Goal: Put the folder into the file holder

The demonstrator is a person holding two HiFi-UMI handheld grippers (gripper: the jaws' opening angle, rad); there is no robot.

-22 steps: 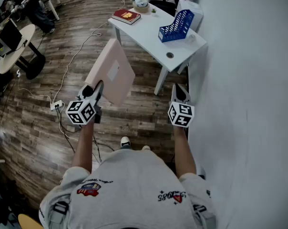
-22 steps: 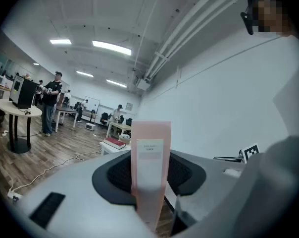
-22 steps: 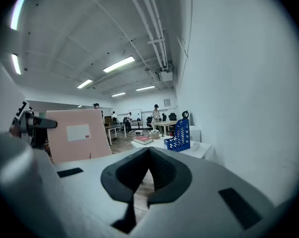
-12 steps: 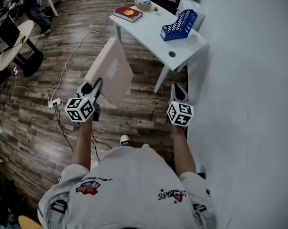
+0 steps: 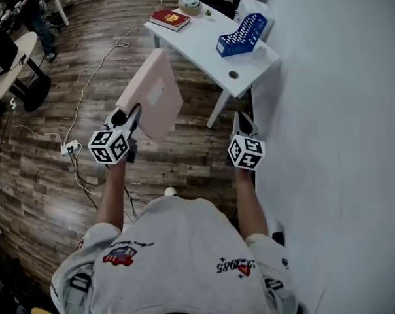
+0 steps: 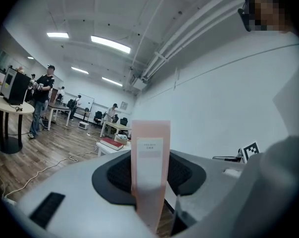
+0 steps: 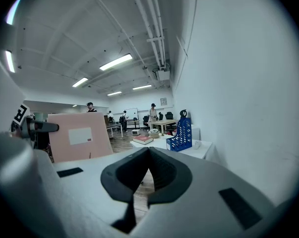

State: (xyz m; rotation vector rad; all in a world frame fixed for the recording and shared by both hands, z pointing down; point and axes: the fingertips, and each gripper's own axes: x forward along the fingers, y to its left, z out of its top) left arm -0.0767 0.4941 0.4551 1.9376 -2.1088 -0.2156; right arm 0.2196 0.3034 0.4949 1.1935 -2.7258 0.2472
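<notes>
A pink folder (image 5: 155, 97) with a white label stands upright and edge-on between the jaws of my left gripper (image 5: 127, 120), which is shut on its lower edge. In the left gripper view the folder (image 6: 150, 150) rises straight up out of the left gripper (image 6: 150, 182). The blue file holder (image 5: 242, 35) stands on the white table (image 5: 207, 51) ahead, well beyond both grippers. My right gripper (image 5: 244, 123) is shut and empty, level with the left one beside the wall. From the right gripper (image 7: 148, 152) I see the folder (image 7: 80, 135) at left and the file holder (image 7: 180, 135) ahead.
A red book (image 5: 171, 19) and a small round container (image 5: 191, 4) lie at the table's far end, and a white box (image 5: 253, 10) sits behind the holder. A white wall (image 5: 341, 110) runs along the right. Cables and a power strip (image 5: 69, 147) lie on the wood floor at left.
The floor and the cables have slid a little in the head view as the person moves. Both grippers keep their pose, and the folder stays in the left one.
</notes>
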